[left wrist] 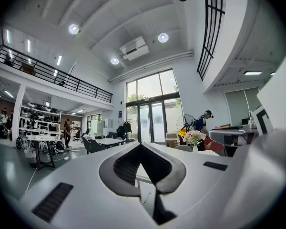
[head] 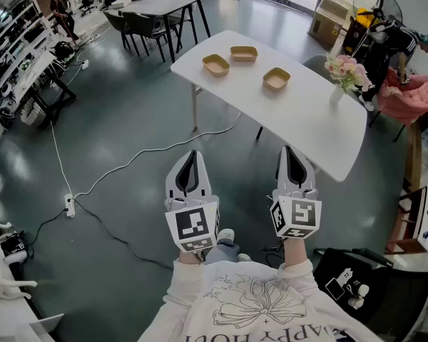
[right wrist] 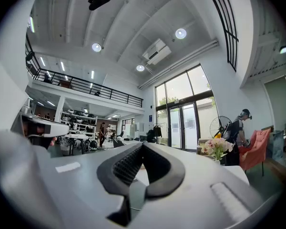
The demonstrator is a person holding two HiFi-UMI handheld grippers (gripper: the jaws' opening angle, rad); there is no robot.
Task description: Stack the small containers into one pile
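Note:
Three small tan containers rest apart on the white table (head: 321,120): one at the far left (head: 215,65), one behind it (head: 243,53), one nearer the middle (head: 276,79). Both grippers hover over the floor, well short of the table's near edge. My left gripper (head: 193,155) points at the table with its tips together and nothing held. My right gripper (head: 292,152) is likewise shut and empty. In the left gripper view the jaws (left wrist: 140,145) meet at the tip; the right gripper view shows the same (right wrist: 143,145). The containers are hidden in both gripper views.
A vase of pink flowers (head: 342,73) stands at the table's right end. A white cable and power strip (head: 70,205) lie on the floor to the left. Beyond are a second table with dark chairs (head: 153,16), a fan (head: 378,6) and a person (head: 399,41).

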